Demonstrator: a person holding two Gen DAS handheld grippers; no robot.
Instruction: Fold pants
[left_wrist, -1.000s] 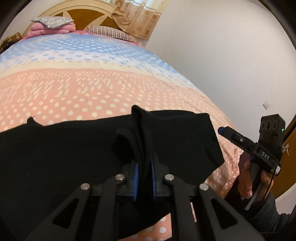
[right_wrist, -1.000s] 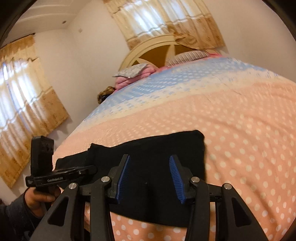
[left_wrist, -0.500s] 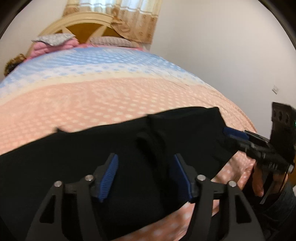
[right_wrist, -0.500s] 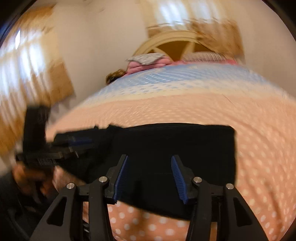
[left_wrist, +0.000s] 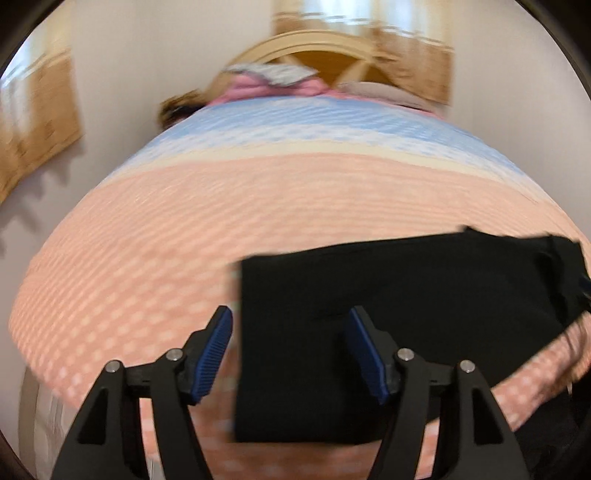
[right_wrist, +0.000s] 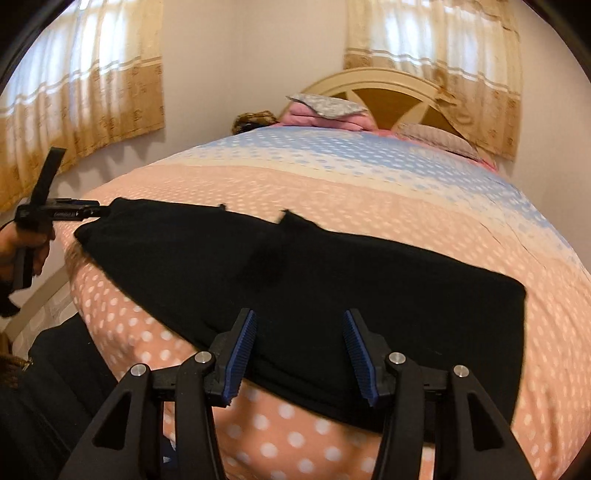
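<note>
Black pants (right_wrist: 332, 280) stretched lengthwise across the bed (right_wrist: 369, 192); left gripper (left_wrist: 291, 354) at one end, right gripper (right_wrist: 299, 354) mid-length, both fingers spread, pinching nothing.

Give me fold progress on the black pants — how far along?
Done: the black fabric pants lie flat as one long strip across the pink polka-dot bedspread, which suggests a lengthwise fold. In hand: nothing; the left gripper, jaws just opened, is off the cloth, and the right gripper hovers open. Left: probably folding the strip end to end.
</note>
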